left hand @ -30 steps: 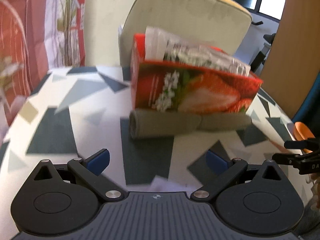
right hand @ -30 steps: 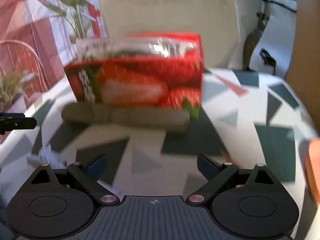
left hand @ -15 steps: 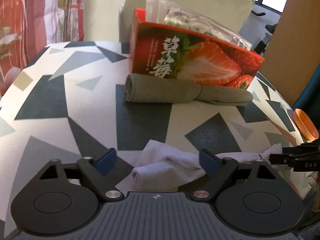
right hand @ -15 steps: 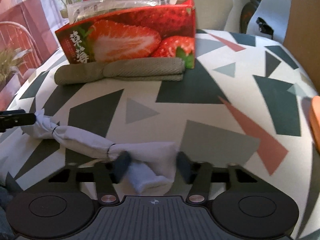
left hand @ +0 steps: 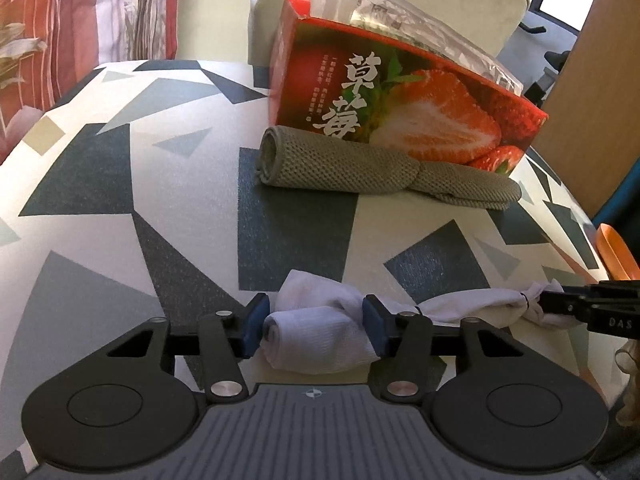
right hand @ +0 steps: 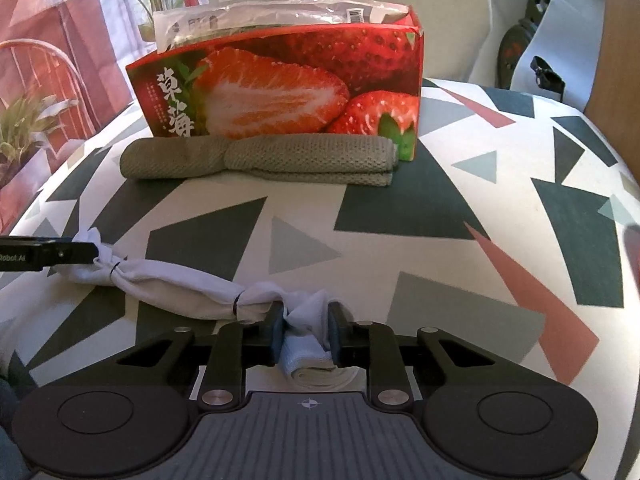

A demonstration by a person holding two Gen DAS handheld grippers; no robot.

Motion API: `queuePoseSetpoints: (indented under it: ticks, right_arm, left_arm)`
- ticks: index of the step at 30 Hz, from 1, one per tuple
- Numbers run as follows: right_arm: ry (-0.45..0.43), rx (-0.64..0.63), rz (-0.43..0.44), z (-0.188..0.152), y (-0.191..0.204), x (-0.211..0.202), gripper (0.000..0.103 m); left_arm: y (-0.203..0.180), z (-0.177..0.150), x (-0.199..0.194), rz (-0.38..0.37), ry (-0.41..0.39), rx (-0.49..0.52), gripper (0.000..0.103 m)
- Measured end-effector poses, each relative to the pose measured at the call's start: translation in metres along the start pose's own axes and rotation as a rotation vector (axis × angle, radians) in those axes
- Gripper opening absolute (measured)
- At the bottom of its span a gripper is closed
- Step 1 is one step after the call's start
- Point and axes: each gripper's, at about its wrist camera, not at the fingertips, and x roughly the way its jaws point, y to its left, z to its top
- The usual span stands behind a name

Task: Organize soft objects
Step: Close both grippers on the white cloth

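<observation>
Grippers pinching opposite ends of white cloth roll [right hand: 180, 284]: left gripper [left hand: 314, 326], right gripper [right hand: 306, 330] both clamping. Next likely lifting together toward strawberry box [right hand: 280, 88].

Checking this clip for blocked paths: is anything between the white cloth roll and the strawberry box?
Yes. The rolled grey towel lies along the front of the strawberry box. The patterned table between it and the white cloth roll, gripped by both the left gripper and right gripper, looks bare.
</observation>
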Motion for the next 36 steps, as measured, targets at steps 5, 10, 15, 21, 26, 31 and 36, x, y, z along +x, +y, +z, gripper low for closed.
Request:
queuePoseSetpoints:
  ticks: [5,10,15,21,26,31,36]
  right_arm:
    - [-0.016,-0.003,-0.009,0.008,0.001,0.009,0.019]
    - [-0.028,-0.02,-0.019,0.018,0.003,0.018,0.019]
    - [-0.04,-0.037,-0.034,0.029,0.004,0.029,0.019]
    - [-0.048,-0.037,-0.042,0.034,0.004,0.034,0.019]
    - [-0.049,-0.015,-0.032,0.034,0.003,0.033,0.019]
    - [-0.06,-0.016,-0.02,0.038,0.005,0.03,0.015]
    - [-0.078,-0.014,-0.013,0.042,0.008,0.025,0.011]
  left_arm:
    - [0.005,0.003,0.004,-0.005,-0.013,-0.013,0.038]
    - [0.008,0.01,0.01,-0.004,-0.023,-0.032,0.035]
    - [0.009,0.015,0.015,0.011,-0.034,-0.055,0.035]
    - [0.01,0.017,0.017,0.009,-0.035,-0.066,0.031]
    - [0.008,0.021,0.012,-0.009,-0.054,-0.052,0.019]
    - [0.008,0.031,0.005,-0.013,-0.085,-0.068,0.018]
    - [0.001,0.041,-0.006,-0.017,-0.117,-0.037,0.018]
